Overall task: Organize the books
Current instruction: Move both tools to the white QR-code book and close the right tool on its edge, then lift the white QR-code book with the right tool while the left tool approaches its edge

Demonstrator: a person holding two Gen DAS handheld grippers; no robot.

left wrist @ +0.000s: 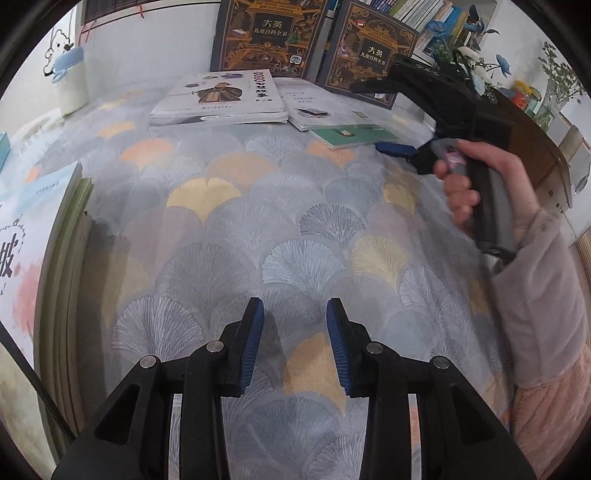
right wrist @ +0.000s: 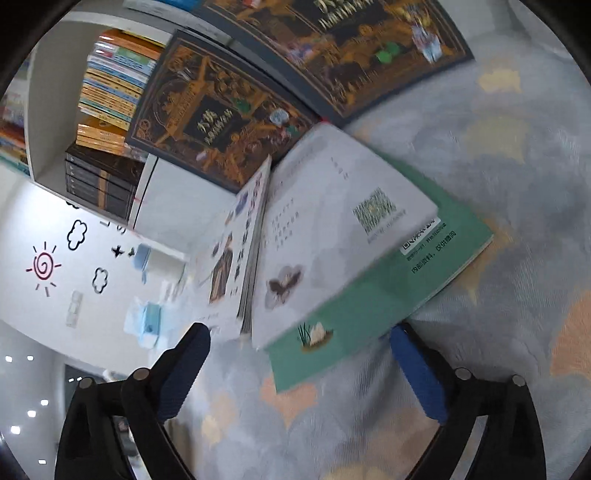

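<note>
The right gripper [right wrist: 299, 369] stands wide open, nothing between its blue pads, aimed at the near corner of the green paperback [right wrist: 369, 306]. That book lies flat on the fan-patterned cloth [right wrist: 498, 155], which looks more like a bedspread than a worktop covering, though the pictures do not settle it. A white book with a QR code [right wrist: 332, 221] lies on top of the green one, covering most of it and leaving only the lower and right margins bare. To do this step well, the person should probably bring one pad under the exposed green edge and the other above it, low to the cloth, deciding first whether to take the green book alone or the pair together; pinching the green corner alone may make the white book slide off.

The left gripper [left wrist: 295, 341] hovers over bare cloth with its jaws narrowly apart and empty. In its view the person's right hand [left wrist: 469, 188] grips the other tool's handle.

A stack of white storybooks [left wrist: 218, 99] lies just beside the white book, nearly touching it. Two dark encyclopedia volumes [left wrist: 267, 33] lean upright behind the flat books, the nearer one's foot close to them, so a lifted book could knock it. Another pile of books [left wrist: 44, 236] sits at the left edge. A bookshelf [right wrist: 107, 110] full of spines stands beyond, and artificial flowers [left wrist: 469, 55] stand to the right.
</note>
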